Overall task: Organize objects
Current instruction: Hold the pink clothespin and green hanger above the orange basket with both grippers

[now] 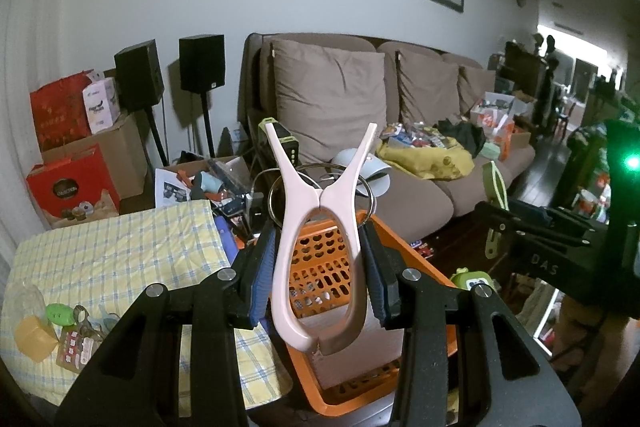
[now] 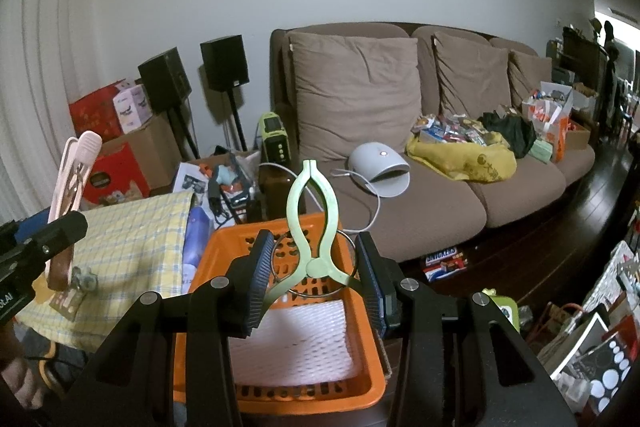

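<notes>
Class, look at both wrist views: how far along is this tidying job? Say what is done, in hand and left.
Done: nothing visibly; the orange basket shows only a white liner.
In hand: the left gripper clamps a pink clip; the right gripper clamps a green clip, both above the basket.
Left: dropping both in, then the small items on the checked cloth.

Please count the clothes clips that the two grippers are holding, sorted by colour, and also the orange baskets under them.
Pink clip, in the left hand-held gripper: 1
Green clip, in the right hand-held gripper: 1
Orange basket: 1
Total: 3
</notes>
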A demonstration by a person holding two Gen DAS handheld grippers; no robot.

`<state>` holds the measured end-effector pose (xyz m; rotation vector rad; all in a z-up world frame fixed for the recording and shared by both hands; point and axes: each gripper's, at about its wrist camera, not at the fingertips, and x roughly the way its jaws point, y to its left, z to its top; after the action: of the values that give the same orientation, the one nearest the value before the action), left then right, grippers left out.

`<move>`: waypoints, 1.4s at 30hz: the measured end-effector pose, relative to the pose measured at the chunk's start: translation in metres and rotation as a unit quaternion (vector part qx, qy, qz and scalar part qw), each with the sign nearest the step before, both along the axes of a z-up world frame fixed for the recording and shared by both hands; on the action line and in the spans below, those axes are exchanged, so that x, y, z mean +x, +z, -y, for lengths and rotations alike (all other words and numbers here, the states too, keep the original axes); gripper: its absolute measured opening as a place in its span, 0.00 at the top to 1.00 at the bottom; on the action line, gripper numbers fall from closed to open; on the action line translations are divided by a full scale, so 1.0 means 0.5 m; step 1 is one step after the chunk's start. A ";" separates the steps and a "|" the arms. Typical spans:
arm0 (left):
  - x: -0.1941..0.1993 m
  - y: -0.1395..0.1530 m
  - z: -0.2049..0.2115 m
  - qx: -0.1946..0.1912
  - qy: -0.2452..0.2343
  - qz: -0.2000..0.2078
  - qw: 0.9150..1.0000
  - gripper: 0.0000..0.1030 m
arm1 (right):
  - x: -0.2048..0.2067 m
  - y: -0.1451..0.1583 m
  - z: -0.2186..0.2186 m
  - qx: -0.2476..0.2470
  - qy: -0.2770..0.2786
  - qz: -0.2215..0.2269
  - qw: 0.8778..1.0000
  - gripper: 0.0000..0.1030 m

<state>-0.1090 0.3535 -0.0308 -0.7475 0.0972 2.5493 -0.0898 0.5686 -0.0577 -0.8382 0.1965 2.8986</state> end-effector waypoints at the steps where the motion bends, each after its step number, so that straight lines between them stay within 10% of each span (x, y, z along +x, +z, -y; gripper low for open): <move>1: -0.001 -0.002 -0.001 0.000 0.000 0.001 1.000 0.63 | -0.001 0.001 0.000 0.000 0.000 0.000 1.000 0.59; 42: -0.016 -0.055 -0.026 -0.014 -0.003 0.028 0.999 0.63 | 0.002 0.002 -0.004 -0.004 -0.009 0.001 1.000 0.59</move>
<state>-0.1172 0.3666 -0.0584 -0.8279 0.1161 2.5231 -0.0889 0.5707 -0.0569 -0.8357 0.2140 2.8822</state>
